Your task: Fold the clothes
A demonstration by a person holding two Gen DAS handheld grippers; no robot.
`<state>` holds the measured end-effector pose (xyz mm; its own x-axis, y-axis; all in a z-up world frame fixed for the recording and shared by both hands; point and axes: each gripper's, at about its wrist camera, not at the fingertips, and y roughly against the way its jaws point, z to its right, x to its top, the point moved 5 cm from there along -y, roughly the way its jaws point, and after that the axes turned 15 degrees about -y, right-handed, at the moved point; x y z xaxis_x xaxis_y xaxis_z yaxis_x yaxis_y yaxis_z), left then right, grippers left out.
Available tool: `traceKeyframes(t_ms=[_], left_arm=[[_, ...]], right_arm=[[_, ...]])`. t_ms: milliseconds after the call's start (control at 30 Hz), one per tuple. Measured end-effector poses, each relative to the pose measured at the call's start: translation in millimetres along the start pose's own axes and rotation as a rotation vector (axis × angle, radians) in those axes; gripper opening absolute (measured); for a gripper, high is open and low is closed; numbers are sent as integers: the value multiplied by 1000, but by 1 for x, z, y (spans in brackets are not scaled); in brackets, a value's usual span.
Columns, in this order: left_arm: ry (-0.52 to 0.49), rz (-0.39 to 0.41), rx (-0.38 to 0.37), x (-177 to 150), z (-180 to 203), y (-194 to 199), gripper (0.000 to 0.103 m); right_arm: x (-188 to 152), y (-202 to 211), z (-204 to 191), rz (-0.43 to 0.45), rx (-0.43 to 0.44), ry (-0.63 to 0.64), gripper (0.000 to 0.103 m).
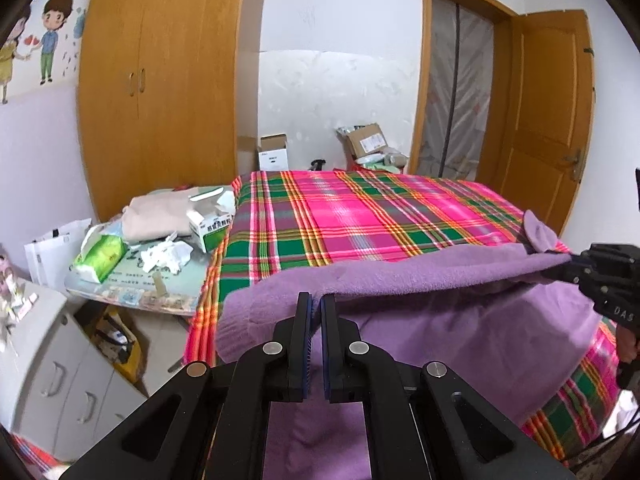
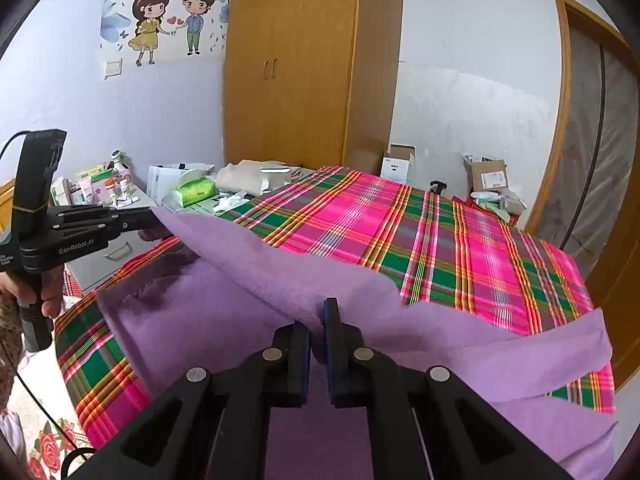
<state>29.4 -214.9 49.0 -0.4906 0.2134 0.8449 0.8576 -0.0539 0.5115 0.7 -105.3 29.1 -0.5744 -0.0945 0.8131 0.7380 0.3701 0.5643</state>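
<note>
A purple fleece garment (image 1: 460, 320) lies at the near end of a bed with a pink-and-green plaid cover (image 1: 360, 216). One of its edges is lifted and stretched between both grippers. My left gripper (image 1: 316, 300) is shut on that edge near one end; in the right wrist view it (image 2: 150, 218) pinches the far left corner. My right gripper (image 2: 316, 316) is shut on the same garment (image 2: 224, 320), and it (image 1: 574, 266) shows at the right side of the left wrist view, pinching the cloth. A loose flap (image 2: 560, 356) hangs to the right.
A cluttered side table (image 1: 168, 284) left of the bed holds a green tissue pack (image 1: 102, 256), boxes and a folded beige cloth (image 1: 160, 216). Grey drawers (image 1: 64, 376) stand nearer. A wooden wardrobe (image 1: 160, 80), cardboard boxes (image 1: 366, 142) and an open door (image 1: 548, 120) lie beyond.
</note>
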Motion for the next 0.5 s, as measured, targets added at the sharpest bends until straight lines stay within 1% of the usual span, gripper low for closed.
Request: traceKeyframes(t_ms=[100, 200, 400, 500], left_arm=[[3, -15, 0, -9, 6, 5, 4], [-16, -7, 15, -15, 12, 12, 4], [1, -9, 4, -27, 17, 21, 4], [-8, -14, 15, -31, 21, 25, 4]], right_arm=[[-11, 5, 0, -11, -1, 1, 6], [-20, 8, -1, -24, -9, 5, 6], [-26, 18, -1, -18, -10, 7, 6], [-33, 18, -3, -38, -5, 13, 7]])
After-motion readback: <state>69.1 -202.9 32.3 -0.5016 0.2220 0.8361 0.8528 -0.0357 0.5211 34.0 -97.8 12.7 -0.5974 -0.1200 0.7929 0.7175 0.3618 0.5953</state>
